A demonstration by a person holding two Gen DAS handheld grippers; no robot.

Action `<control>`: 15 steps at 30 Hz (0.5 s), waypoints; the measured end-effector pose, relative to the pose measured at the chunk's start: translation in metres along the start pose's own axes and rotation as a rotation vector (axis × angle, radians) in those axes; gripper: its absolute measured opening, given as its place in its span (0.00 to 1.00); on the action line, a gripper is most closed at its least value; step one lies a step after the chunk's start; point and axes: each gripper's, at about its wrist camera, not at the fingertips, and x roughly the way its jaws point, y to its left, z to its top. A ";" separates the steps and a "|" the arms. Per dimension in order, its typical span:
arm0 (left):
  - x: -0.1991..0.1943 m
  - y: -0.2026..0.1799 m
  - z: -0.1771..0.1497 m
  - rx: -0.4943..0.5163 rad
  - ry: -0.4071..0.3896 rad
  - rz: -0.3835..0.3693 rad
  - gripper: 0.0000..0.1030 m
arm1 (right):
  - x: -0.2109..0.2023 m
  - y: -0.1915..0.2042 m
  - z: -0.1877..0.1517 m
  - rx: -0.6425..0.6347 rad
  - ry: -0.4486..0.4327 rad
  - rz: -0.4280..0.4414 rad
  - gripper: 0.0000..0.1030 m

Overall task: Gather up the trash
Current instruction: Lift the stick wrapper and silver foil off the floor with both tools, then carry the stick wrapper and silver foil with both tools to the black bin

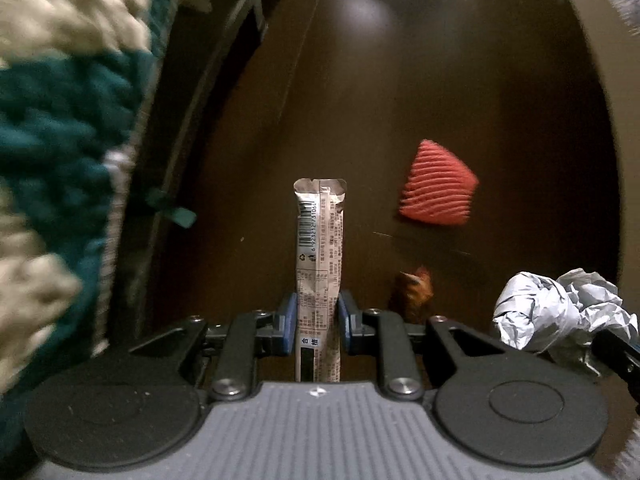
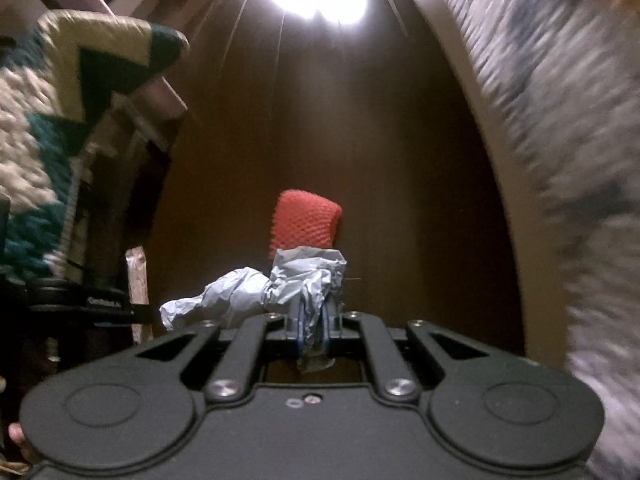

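Your left tongs (image 1: 318,316) were clamped on a long snack wrapper (image 1: 319,248), gripped near its lower end so most of it stood free beyond the blue pads (image 1: 289,312). Your right tongs (image 2: 313,320) were pinched together on a crumpled sheet of grey paper (image 2: 280,284), which bulged out to the left of the jaws with only a thin fold caught between them. Both pieces were held above the dark brown floor (image 1: 360,100), between a knitted teal-and-cream blanket (image 1: 60,120) along one edge and a fuzzy grey rug (image 2: 560,140) along the other. A red foam net sleeve (image 1: 438,184) lay on the floor ahead, near the middle, and a small orange-brown scrap (image 1: 416,284) lay nearer, just beside the left tongs in that view; I judged both to be trash not yet collected. The main risk was the paper: with so little of it clamped, a quick swing could have let the loose wad tear free or slip out. The wrapper, being slick and gripped low, could have slid or flopped sideways if you had tilted the tongs. With both tongs full, you also could not have picked up the red sleeve or the scrap without first dropping off a load, and no bin was visible in either view.
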 end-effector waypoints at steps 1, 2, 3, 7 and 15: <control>-0.016 0.000 -0.002 -0.001 -0.005 -0.007 0.20 | -0.018 0.004 0.001 0.005 -0.007 -0.001 0.07; -0.033 0.001 -0.004 -0.002 -0.008 -0.018 0.20 | -0.037 0.008 0.002 0.010 -0.014 0.000 0.07; -0.055 0.003 -0.006 -0.002 -0.015 -0.030 0.20 | -0.055 0.012 0.004 0.012 -0.023 0.002 0.07; -0.146 0.005 -0.010 0.000 -0.050 -0.080 0.20 | -0.133 0.031 0.017 0.002 -0.056 -0.004 0.07; -0.320 0.012 -0.014 0.061 -0.143 -0.129 0.20 | -0.280 0.086 0.049 -0.111 -0.107 0.016 0.07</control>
